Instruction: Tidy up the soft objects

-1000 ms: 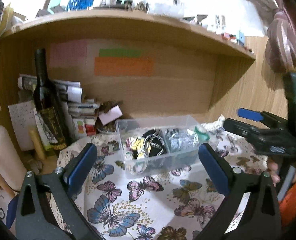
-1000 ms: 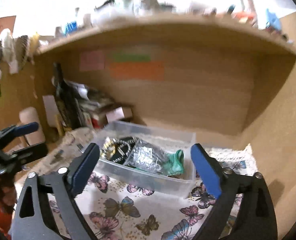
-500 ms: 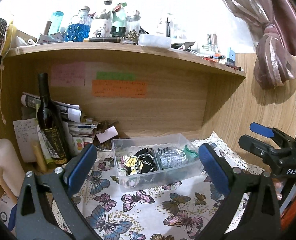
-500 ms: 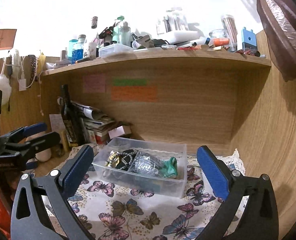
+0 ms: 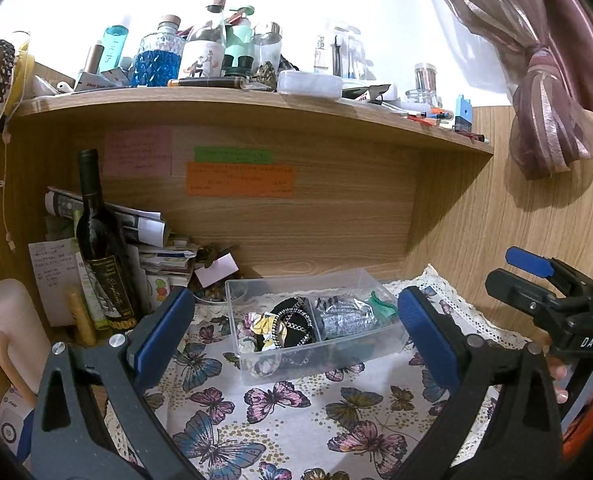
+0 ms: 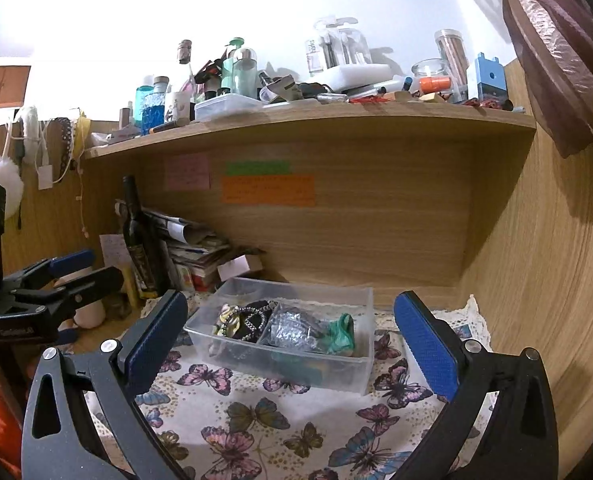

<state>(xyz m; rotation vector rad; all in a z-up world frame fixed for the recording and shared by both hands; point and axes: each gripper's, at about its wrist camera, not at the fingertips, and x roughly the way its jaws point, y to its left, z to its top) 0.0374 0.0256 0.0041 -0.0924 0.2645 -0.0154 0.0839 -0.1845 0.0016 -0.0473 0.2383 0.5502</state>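
Note:
A clear plastic bin point(image 5: 392, 342) point(image 6: 360, 372) with two compartments stands on a butterfly-print cloth point(image 5: 280, 412) point(image 6: 256, 424). Its left compartment holds floral and black scrunchies point(image 5: 280, 326) point(image 6: 244, 320). Its right compartment holds a silver scrunchie point(image 5: 346, 318) point(image 6: 292, 332) and a green one point(image 5: 382, 308) point(image 6: 342, 330). My left gripper point(image 5: 294, 328) is open and empty, short of the bin. My right gripper point(image 6: 290, 336) is open and empty, also short of the bin. Each gripper shows at the edge of the other's view.
A dark wine bottle point(image 5: 100, 248) point(image 6: 140, 248) and stacked papers point(image 5: 164, 260) stand at the back left. A cluttered wooden shelf point(image 5: 256, 108) point(image 6: 316, 124) overhangs the desk. Wooden walls close the back and right. A pale cylinder point(image 5: 12, 328) stands at far left.
Both grippers have pulled back and tilted up from the bin, so the shelf and its clutter now show. Both stay open and empty.

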